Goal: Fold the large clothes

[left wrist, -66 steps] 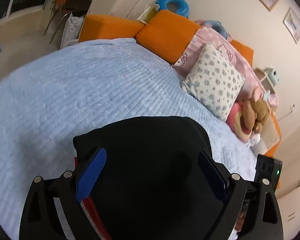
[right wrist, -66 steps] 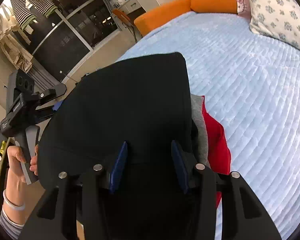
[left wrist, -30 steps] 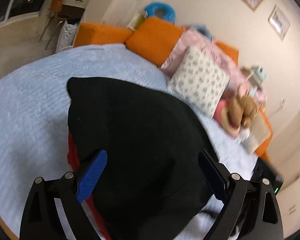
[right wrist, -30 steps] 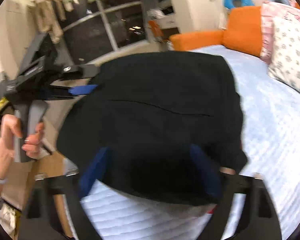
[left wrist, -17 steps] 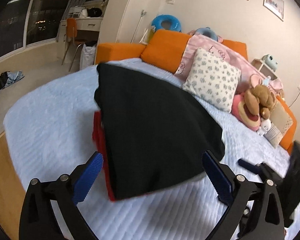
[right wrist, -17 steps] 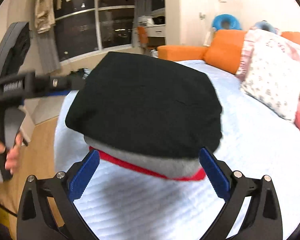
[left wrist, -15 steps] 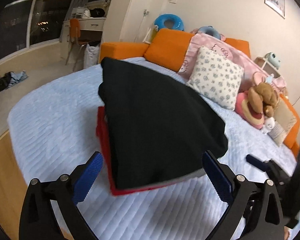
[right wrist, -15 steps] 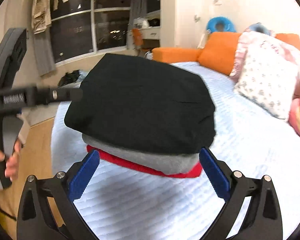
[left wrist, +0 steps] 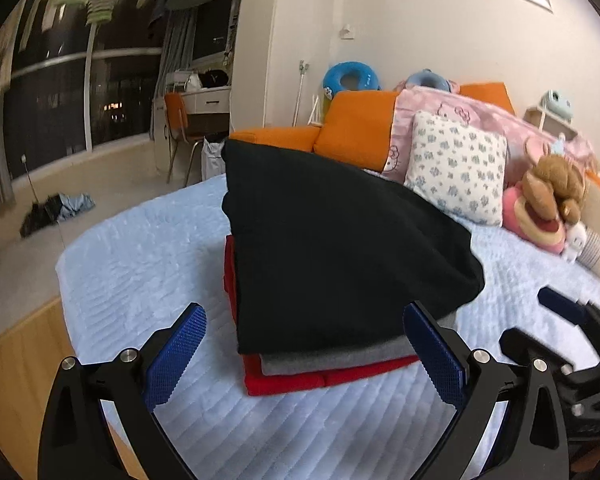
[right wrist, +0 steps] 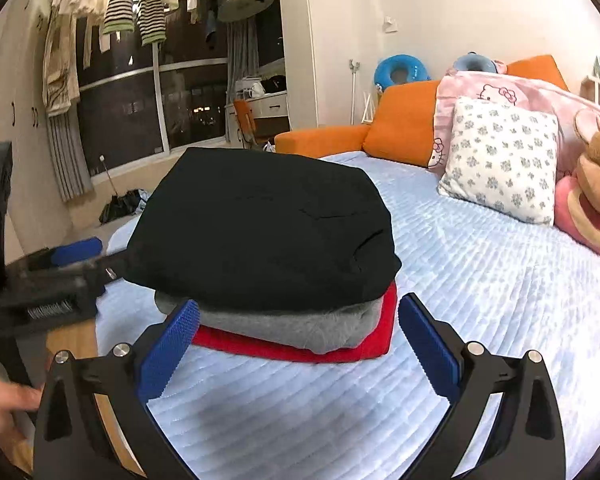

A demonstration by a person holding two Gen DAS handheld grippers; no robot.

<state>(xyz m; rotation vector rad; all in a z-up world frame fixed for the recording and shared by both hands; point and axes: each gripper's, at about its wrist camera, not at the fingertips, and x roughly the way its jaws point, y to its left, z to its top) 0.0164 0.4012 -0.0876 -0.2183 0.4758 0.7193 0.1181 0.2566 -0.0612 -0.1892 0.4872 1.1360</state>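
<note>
A folded black garment (left wrist: pixel 340 248) tops a stack on the light blue bed (left wrist: pixel 140 256), over a folded grey garment (left wrist: pixel 340 356) and a folded red garment (left wrist: pixel 300 380). My left gripper (left wrist: pixel 304 356) is open and empty, just short of the stack's near edge. In the right wrist view the black garment (right wrist: pixel 260 228) lies over the grey garment (right wrist: pixel 292 328) and the red garment (right wrist: pixel 360 348). My right gripper (right wrist: pixel 300 344) is open and empty, close to the stack's side. The other gripper shows at the right in the left wrist view (left wrist: pixel 560 308) and at the left in the right wrist view (right wrist: pixel 72 256).
Orange cushions (left wrist: pixel 356 120), a pink blanket (left wrist: pixel 480 116), a flowered pillow (left wrist: pixel 456 168) and plush toys (left wrist: pixel 548 196) line the bed's far side. The wooden bed edge (left wrist: pixel 24 344) and the floor with dropped clothes (left wrist: pixel 56 212) lie to the left. A desk and chair (left wrist: pixel 188 120) stand by the window.
Both grippers have let go of the black garment and drawn back from the stack. The right gripper opened wide. The stack now lies free on the bed.
</note>
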